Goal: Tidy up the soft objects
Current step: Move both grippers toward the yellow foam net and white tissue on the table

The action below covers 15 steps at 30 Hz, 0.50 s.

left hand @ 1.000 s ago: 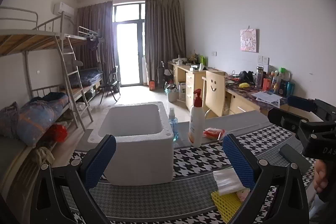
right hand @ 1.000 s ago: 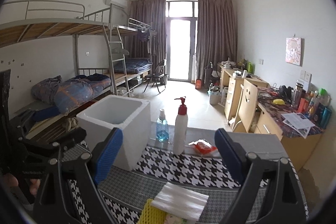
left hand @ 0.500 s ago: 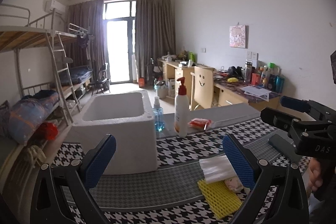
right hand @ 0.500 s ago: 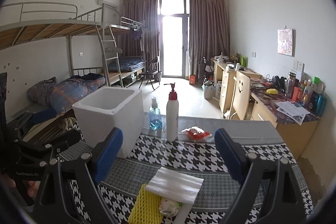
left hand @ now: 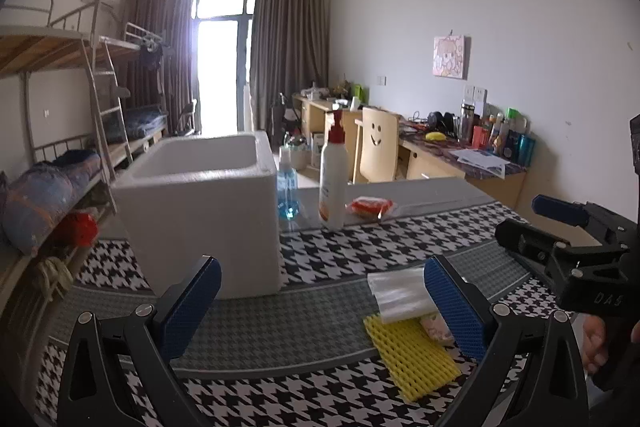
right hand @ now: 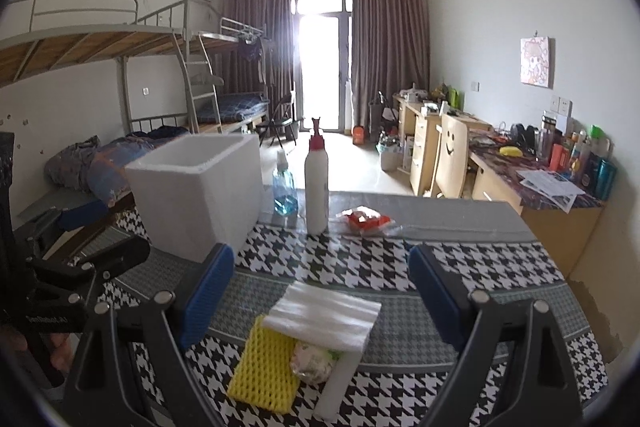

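foam box (right hand: pixel 196 195) 1 | bottles 2 | yellow net (right hand: pixel 264 367) 1 | white foam sheet (right hand: pixel 324 315) 1 | left claw (left hand: pixel 320 307) agape | right claw (right hand: pixel 320 295) agape

Left tongs (left hand: pixel 320 311) gaping wide, right tongs (right hand: pixel 322 291) likewise, both empty, apparently angled slightly downward

open cloth lies before the foam box (right hand: pixel 196 195); bottles (right hand: pixel 316 183) and red packet (right hand: pixel 364 219) crowd the far edge.
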{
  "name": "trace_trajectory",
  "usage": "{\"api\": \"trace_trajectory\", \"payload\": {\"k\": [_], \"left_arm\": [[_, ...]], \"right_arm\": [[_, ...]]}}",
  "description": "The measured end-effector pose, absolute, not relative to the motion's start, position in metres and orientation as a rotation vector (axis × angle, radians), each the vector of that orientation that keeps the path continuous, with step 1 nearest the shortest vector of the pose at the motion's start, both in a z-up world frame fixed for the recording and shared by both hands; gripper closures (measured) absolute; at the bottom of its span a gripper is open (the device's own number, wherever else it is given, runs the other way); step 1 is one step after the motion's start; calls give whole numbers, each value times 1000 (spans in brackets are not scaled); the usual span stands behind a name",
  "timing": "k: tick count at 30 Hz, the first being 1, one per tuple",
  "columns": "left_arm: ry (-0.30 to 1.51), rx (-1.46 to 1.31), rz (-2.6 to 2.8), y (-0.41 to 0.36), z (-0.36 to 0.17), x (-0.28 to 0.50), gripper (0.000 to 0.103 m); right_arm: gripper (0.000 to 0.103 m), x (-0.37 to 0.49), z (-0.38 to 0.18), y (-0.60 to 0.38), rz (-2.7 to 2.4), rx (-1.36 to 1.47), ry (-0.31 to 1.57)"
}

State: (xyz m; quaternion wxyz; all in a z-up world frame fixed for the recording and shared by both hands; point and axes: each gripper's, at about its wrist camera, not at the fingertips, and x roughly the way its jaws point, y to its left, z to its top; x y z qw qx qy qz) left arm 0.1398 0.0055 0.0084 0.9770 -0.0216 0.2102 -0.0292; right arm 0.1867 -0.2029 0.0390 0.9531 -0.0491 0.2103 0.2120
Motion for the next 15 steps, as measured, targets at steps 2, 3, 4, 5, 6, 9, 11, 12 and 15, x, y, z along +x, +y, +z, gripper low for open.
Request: {"api": "trace_trajectory", "payload": {"k": [2,3,4,5,6,9,11,12,15], "left_arm": [[434,-48,-56,5,4,141,1],[439,-52,-55,5,2,142,1],[445,-56,-58,4,-1,142,1],[450,-60,-64,4,-2,143,1],[453,-63,-69,3,-5,143,1],[464,-62,-68,1,-9,143,1],[469,-55,-74,-1,-11,145,1],[472,-50,-74,-3,-12,145,1],[486,-48,-80,-4,-16,148,1]], "right_arm": [[11,189,32,-203,434,-101,447],[11,190,29,-203,435,-102,457],[11,191,25,-202,435,-107,470],[11,193,22,-202,434,-114,479],[11,193,20,-202,432,-118,482],[11,196,14,-205,435,-108,501],[11,197,9,-206,440,-105,514],[11,198,7,-206,439,-106,521],[11,200,-2,-204,447,-108,546]]}}
